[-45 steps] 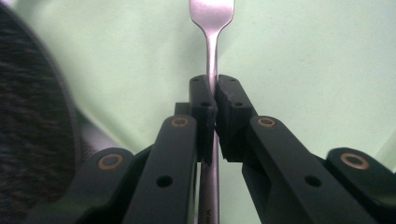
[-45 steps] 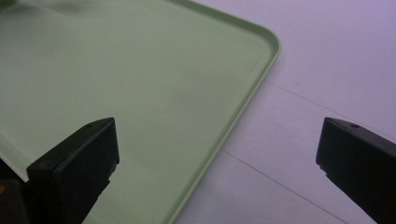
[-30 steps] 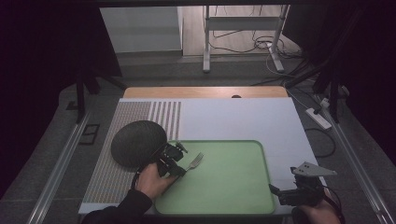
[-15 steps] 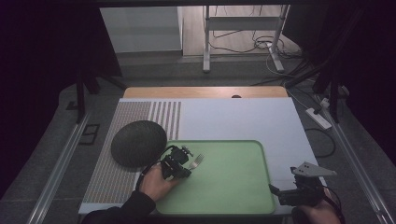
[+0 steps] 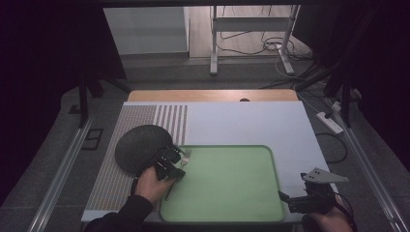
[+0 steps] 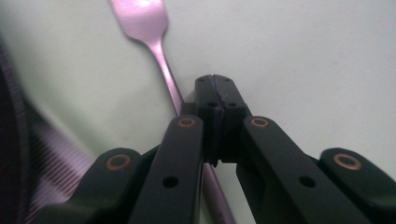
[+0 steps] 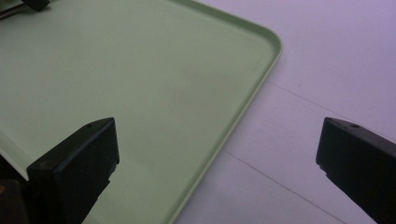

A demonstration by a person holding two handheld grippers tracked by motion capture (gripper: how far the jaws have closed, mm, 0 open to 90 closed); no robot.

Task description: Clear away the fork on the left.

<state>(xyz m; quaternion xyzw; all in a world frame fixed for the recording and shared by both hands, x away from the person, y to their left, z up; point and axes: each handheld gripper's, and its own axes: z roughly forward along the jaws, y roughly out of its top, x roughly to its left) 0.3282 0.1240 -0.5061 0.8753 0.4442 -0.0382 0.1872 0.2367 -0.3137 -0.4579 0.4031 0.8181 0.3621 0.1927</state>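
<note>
1. 1 fork [image 5: 183, 157], lying at the left edge of the tray.
2. 1 green tray [image 5: 227, 212], set on the worktop.
3. 1 dark round plate [image 5: 140, 147], just left of the tray.
4. 1 worktop [image 5: 241, 123], pale, with a patch of stripes at its left.
5. 2 hand-held tools: 1 left tool [image 5: 170, 162] over the fork, 1 right tool [image 5: 295, 198] at the tray's near right corner.
6. 2 hands, 1 on each tool.
7. 1 white power strip [image 5: 329, 122] on the floor to the right.

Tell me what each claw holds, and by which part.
Left claw: shut beside the fork, whose handle passes under it; grip unclear. Right claw: open, holding nothing.
</note>
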